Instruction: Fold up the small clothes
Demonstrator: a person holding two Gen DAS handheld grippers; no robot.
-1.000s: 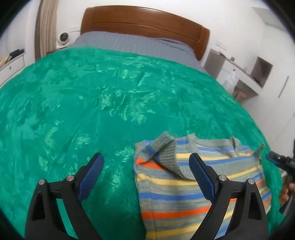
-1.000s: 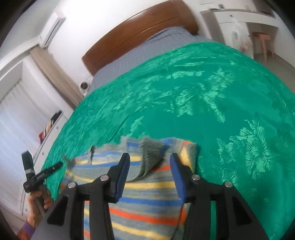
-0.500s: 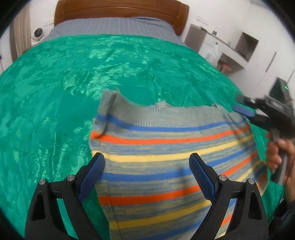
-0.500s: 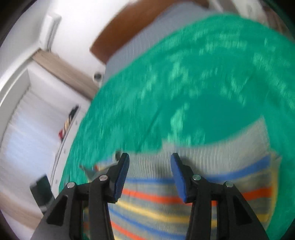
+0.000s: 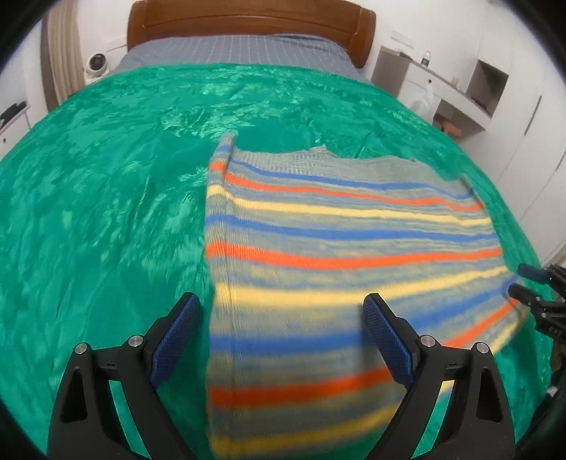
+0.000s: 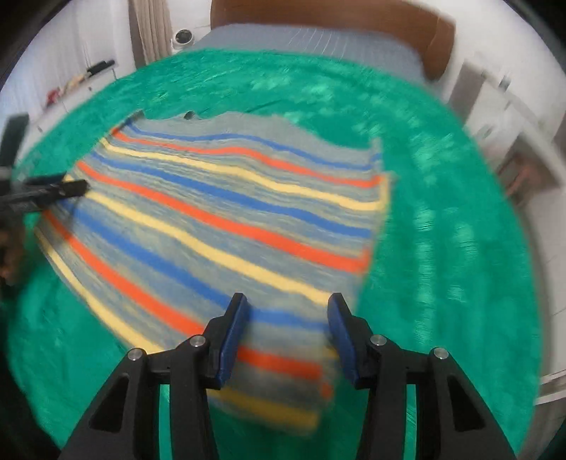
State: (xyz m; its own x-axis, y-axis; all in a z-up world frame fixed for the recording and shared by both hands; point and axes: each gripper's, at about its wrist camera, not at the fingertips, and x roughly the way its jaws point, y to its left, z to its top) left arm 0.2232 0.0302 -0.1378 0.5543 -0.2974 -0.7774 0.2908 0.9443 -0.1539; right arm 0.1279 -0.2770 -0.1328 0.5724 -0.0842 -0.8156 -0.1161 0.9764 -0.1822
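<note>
We see the sweater (image 5: 318, 247) spread flat mid-frame on the bed (image 5: 106, 177), both grippers' (image 5: 279, 336) (image 6: 284, 329) fingers apart above it.

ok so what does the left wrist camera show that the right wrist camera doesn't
Only the left wrist view shows the wide-open left hand-held gripper close up, plus a white bottle on the shelf. Only the right wrist view shows the right hand-held gripper close up, with items on a white shelf at upper left. Both show the striped sweater spread on the green bedspread, the wooden headboard and a small white camera.
</note>
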